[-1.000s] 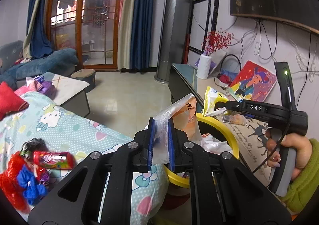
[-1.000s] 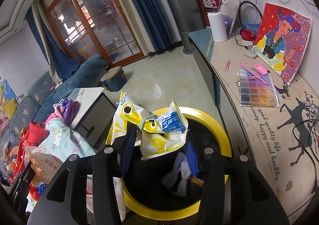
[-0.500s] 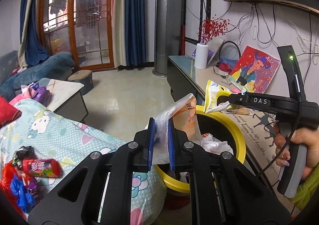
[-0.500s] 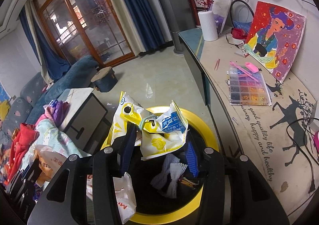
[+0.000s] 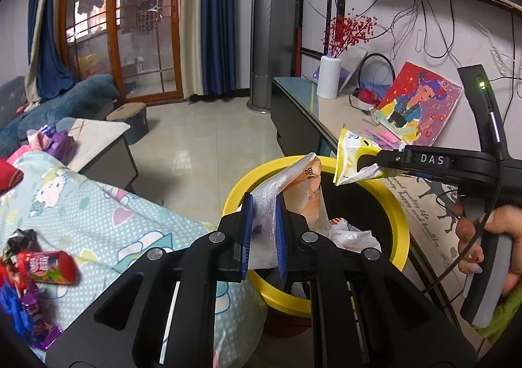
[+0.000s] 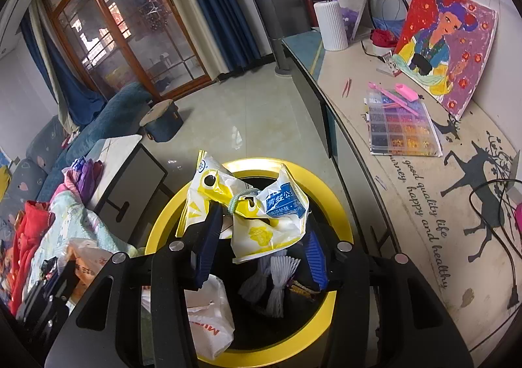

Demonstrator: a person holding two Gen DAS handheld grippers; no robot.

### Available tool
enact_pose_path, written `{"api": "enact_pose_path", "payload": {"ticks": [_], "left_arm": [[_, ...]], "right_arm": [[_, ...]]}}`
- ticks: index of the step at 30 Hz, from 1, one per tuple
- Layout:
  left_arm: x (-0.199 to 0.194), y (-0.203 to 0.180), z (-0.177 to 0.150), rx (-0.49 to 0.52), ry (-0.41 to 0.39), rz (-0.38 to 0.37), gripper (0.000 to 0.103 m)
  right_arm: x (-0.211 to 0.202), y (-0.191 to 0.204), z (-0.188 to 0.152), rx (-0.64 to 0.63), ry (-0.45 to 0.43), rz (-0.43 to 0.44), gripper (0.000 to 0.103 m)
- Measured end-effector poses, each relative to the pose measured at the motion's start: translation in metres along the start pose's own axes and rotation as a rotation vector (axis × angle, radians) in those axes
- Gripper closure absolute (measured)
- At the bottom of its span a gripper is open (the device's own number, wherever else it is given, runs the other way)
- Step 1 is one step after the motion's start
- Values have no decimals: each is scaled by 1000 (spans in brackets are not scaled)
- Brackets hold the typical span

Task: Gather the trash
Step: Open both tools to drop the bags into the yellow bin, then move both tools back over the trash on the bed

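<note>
step: drop-off over round yellow-rimmed black bin (image 6: 339,221) | left gripper (image 5: 263,234) clamped on clear plastic bag (image 5: 293,185) | right gripper (image 6: 261,249) pinching crumpled yellow-white wrapper (image 6: 257,214) | next: release both inside rim

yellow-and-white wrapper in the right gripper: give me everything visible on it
The wrapper is a crumpled, glossy plastic pouch, yellow and white with a blue label of white printed characters and black round marks. A pale green band cinches its middle. It sits between the fingers of the right gripper, whose jaws are opening; whether the pads press it is unclear. It hangs directly over the yellow-rimmed bin, above white crumpled trash inside, its left end past the rim. The left wrist view shows it poking forward from the fingertips.
</note>
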State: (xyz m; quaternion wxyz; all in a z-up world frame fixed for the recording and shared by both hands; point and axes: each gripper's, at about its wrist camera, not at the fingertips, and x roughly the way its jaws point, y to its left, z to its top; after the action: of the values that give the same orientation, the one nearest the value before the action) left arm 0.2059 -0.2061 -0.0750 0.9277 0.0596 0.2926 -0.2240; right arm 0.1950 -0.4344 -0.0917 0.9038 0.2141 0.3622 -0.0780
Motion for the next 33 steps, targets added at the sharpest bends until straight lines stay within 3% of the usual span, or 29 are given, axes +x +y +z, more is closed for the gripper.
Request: {"api": "enact_pose_path", "payload": {"ticks": [6,9,12,23,33], "left_arm": [[6,3,-2,-36,12,-14,90],[6,9,-3,-61,18,-21,63],[4,13,-3,-86,15,-29,56],[-15,27,-2,-152,-14,-23,11],[-40,40,-3,-189,-56,11,11]], "right_arm": [[3,-2,-1,13,6,8,48],[5,-2,-1,15,13,5,46],[6,-3,-2,23,13,5,44],[1,0,0,15,-2,6,40],[-8,12,0,-19,-26,15,38]]}}
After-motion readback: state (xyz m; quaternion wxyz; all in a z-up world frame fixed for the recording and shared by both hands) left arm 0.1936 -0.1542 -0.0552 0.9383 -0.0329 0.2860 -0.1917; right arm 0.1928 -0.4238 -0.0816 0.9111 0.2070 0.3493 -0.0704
